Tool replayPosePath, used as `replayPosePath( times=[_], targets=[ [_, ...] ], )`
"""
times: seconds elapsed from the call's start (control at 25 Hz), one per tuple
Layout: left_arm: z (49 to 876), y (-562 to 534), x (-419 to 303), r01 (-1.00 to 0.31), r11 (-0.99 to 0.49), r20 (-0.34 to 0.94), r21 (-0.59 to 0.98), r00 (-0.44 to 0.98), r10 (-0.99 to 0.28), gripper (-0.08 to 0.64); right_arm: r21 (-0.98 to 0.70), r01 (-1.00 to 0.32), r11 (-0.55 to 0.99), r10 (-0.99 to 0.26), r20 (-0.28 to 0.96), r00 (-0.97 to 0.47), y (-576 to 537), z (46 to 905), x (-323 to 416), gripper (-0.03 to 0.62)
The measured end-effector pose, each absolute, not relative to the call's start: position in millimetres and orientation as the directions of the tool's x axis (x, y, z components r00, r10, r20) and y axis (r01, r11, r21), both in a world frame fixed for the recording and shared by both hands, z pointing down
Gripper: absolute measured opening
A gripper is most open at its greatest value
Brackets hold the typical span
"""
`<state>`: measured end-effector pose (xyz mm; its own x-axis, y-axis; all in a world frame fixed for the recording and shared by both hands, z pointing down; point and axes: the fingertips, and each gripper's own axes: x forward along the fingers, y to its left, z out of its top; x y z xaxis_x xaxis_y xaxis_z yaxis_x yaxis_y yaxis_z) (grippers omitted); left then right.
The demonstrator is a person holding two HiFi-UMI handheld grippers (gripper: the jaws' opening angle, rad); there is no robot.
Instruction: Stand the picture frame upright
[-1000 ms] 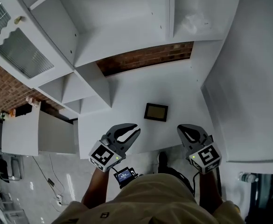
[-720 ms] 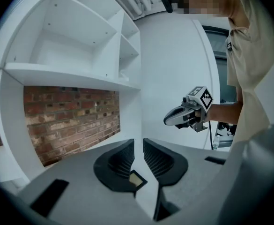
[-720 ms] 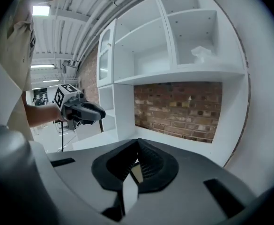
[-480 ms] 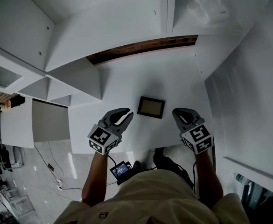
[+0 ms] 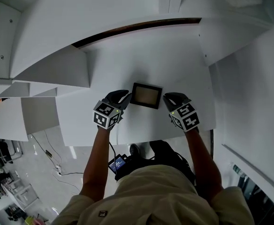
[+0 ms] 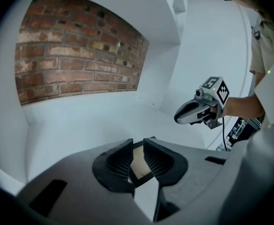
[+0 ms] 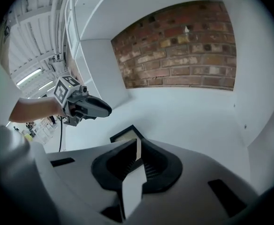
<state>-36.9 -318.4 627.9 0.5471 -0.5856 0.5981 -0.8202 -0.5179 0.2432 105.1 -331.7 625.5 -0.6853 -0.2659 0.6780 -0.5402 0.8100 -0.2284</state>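
Picture frame (image 5: 146, 95) lies flat on the white shelf (image 5: 174, 60) with a gripper just beside each short side, likely to tip it up together. The left gripper (image 5: 122, 96) has its jaws slightly apart on nothing, while the right gripper (image 5: 170, 98) is closed and empty, probably to nudge an edge

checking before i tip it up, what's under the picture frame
The picture frame lies flat on the white shelf; only that bare surface shows around it. Its underside and any stand are covered, so they cannot be seen.
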Motion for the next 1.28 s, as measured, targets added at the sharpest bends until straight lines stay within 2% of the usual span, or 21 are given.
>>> replayPosePath(
  times=[0.12,0.2,0.52,0.84,1.28],
  targets=[
    [661.8,-324.2,-36.3,-0.822,-0.497,0.635,0.279,0.546,-0.546,0.067,-0.26,-0.547,0.795,-0.219,0.719,-0.66,-331.5,659.8,100.6,0.027],
    [680.5,-329.2,-38.1,-0.832,-0.475,0.659,0.288,0.531,-0.532,0.067,-0.281,-0.553,0.785,-0.188,0.741,-0.644,-331.9,679.0,97.8,0.089],
    [720.9,-333.8,-39.2,-0.848,-0.433,0.736,0.304,0.498,-0.458,0.077,-0.361,-0.585,0.726,-0.117,0.774,-0.622,-325.4,716.0,91.9,0.132],
    [734.7,-328.8,-39.0,-0.84,-0.401,0.741,0.366,0.524,-0.42,0.08,-0.436,-0.612,0.659,-0.083,0.767,-0.636,-324.7,734.3,86.4,0.149],
    [736.3,-325.1,-36.1,-0.842,-0.318,0.685,0.435,0.539,-0.49,0.08,-0.468,-0.644,0.605,-0.184,0.705,-0.685,-331.4,725.7,85.9,0.14]
  ],
)
